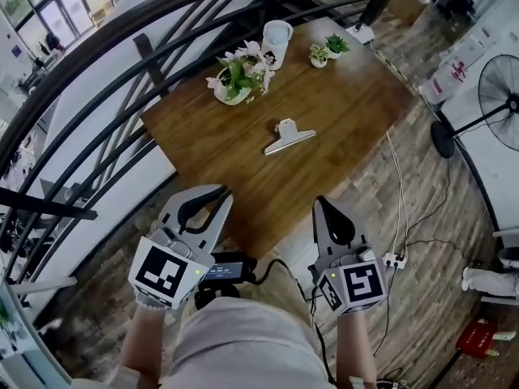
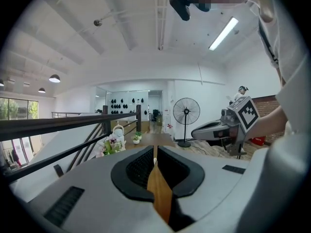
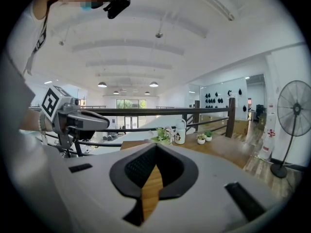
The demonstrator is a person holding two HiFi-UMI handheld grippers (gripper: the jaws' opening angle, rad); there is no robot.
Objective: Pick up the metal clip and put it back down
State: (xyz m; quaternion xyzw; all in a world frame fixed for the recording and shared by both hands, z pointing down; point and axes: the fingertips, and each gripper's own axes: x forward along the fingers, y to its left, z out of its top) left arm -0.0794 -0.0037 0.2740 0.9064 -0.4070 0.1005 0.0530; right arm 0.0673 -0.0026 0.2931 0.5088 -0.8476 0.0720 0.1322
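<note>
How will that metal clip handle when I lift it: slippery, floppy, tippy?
The metal clip looks shiny and rigid, so probably stiff but slippery. It lies low and flat on the wooden table, so it likely won't roll; pushed, it would probably slide.

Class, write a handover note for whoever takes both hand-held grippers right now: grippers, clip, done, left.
Left hand-held gripper: jaws barely apart, empty, at the near edge of the table.
Right hand-held gripper: shut, empty, alongside.
Metal clip: lying mid-table, ahead of both, untouched.
Done: cannot tell whether it was already lifted.
Left: if not, grasp, lift, set back down.
</note>
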